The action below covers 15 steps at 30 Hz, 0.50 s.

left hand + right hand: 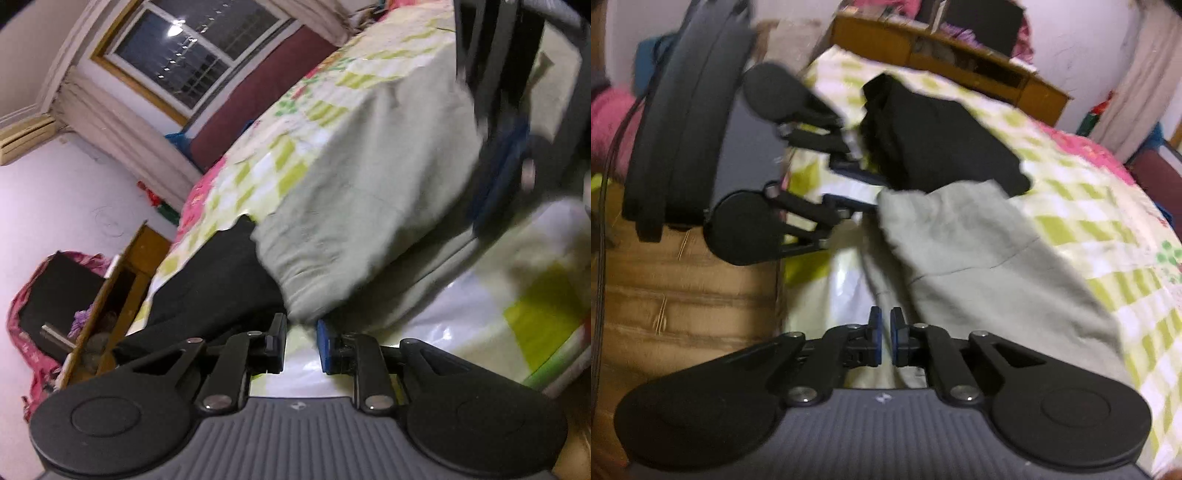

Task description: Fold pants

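Light: we see dim, warm indoor lighting; a lamp glints in the dark window [177, 55].
Glare: we note white sheen on the bedspread [846, 280] near its lower edge.
Blur: we find the pale green pants [369, 192] smeared, the far gripper streaked.
Distortion: we see fisheye bending, corners darkened.
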Tool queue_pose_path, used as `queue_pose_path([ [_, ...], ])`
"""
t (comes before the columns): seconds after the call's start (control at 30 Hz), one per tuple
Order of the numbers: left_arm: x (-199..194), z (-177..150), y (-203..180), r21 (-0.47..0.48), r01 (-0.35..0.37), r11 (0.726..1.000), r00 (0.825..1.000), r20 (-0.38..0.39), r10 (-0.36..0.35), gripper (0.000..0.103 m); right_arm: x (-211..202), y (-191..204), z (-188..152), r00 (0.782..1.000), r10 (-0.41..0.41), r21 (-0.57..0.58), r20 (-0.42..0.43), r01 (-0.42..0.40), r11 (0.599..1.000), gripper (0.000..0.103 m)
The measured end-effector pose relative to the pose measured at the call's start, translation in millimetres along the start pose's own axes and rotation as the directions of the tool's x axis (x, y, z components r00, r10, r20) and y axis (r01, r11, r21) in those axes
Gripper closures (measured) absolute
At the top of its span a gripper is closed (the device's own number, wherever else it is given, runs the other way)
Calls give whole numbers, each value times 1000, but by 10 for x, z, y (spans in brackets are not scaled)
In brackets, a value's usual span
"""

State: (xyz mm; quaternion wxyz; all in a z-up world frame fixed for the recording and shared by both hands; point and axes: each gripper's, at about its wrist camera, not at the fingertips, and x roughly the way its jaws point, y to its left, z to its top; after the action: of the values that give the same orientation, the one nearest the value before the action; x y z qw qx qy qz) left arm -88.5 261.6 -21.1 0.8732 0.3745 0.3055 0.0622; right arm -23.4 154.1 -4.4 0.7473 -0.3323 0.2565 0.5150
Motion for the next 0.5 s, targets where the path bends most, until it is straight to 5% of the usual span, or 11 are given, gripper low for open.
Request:
queue_pose_path([
  [0.17, -179, 96, 35, -27, 3, 1000, 998, 71, -1, 58, -253, -220, -178, 995, -99, 54, 7, 98, 994, 87],
  [0.3, -142, 271, -192, -23, 113, 993, 987, 121, -109, 49, -394, -490, -459, 978, -196, 105, -74, 203, 974, 81],
  [0.4, 42, 324, -444, 20, 217, 976, 974, 60, -218, 48, -583, -749, -687, 952, -274, 201, -140, 298, 933, 81],
  [0.5, 27, 336, -520, 65, 220, 973, 973, 51, -223, 48, -769, -1092, -947, 913, -353, 310, -203, 402, 862, 79],
])
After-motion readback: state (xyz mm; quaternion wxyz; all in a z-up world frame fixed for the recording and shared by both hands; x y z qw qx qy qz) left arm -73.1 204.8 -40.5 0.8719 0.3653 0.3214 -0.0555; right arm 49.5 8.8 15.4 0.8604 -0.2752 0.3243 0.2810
